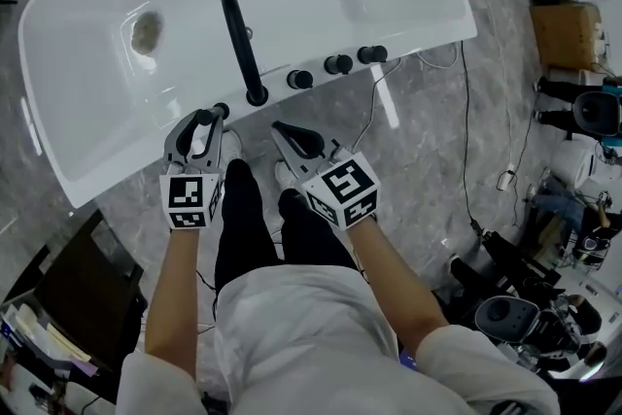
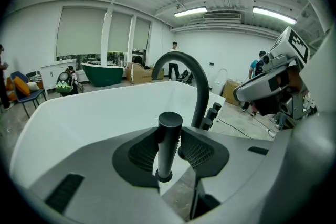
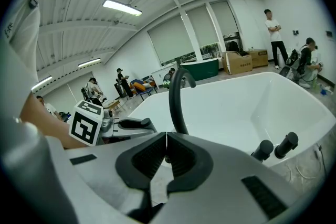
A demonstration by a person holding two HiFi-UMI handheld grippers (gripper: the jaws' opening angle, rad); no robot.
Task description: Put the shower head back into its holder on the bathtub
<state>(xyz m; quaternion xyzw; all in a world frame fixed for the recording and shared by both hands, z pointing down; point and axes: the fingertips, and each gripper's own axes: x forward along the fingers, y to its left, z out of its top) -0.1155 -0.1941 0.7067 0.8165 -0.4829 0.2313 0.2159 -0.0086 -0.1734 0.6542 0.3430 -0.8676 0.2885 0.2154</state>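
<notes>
The left hand-held gripper (image 1: 207,121) is gripping the shower head (image 2: 169,139), a plain black cylinder with a flat top. Its jaws are standing partly apart, with a ribbed pad sitting against each side of the cylinder. The shower head is standing upright between the jaws, right at the near rim of the white bathtub (image 1: 117,131), just to the left of the base of the curved black faucet (image 1: 240,39). A black ring (image 2: 164,176) is circling the lower end of the shower head; whether that ring is the holder itself cannot be told.

The right hand-held gripper (image 1: 285,131) is holding nothing. Its 2 jaws are meeting pad against pad, and it is hovering over the grey stone floor (image 1: 418,170) just short of the tub's rim, close beside the left one. Along the rim to the right of the faucet, 3 black knobs (image 1: 337,64) are standing in a row.

No brand or readable wording is showing on the tub or the fittings. The only print is the black-and-white square pattern on the left marker cube (image 1: 191,199) and the right marker cube (image 1: 342,192).
</notes>
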